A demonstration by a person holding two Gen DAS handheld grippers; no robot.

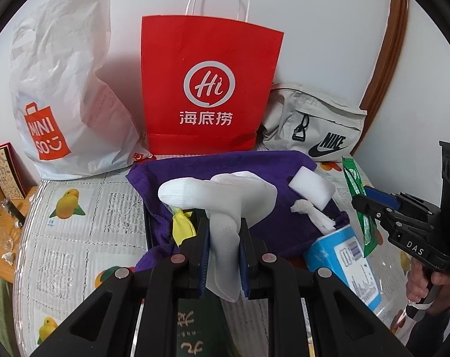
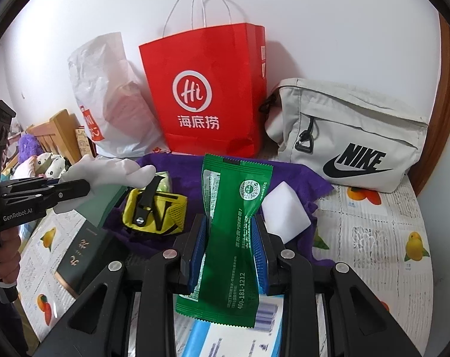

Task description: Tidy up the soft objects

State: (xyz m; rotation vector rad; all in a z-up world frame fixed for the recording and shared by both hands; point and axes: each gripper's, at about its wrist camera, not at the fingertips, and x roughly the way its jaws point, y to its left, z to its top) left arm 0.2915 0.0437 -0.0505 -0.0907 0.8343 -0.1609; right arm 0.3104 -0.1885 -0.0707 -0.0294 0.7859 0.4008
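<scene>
My left gripper point(image 1: 224, 248) is shut on a white sock point(image 1: 225, 205) and holds it above a purple towel point(image 1: 225, 163); the sock also shows in the right wrist view point(image 2: 112, 169). My right gripper point(image 2: 229, 253) is shut on a green sachet point(image 2: 234, 223), also in the left wrist view point(image 1: 359, 202). On the towel lie a white sponge block point(image 2: 284, 214), a yellow pouch point(image 2: 153, 208) and a knotted white cloth point(image 1: 317, 214).
A red paper bag point(image 1: 207, 89), a white Miniso bag point(image 1: 67, 89) and a grey Nike pouch point(image 2: 350, 136) stand against the wall. A blue-white box point(image 1: 344, 264) and a dark green box point(image 2: 85, 253) lie on the fruit-print tablecloth point(image 1: 76, 223).
</scene>
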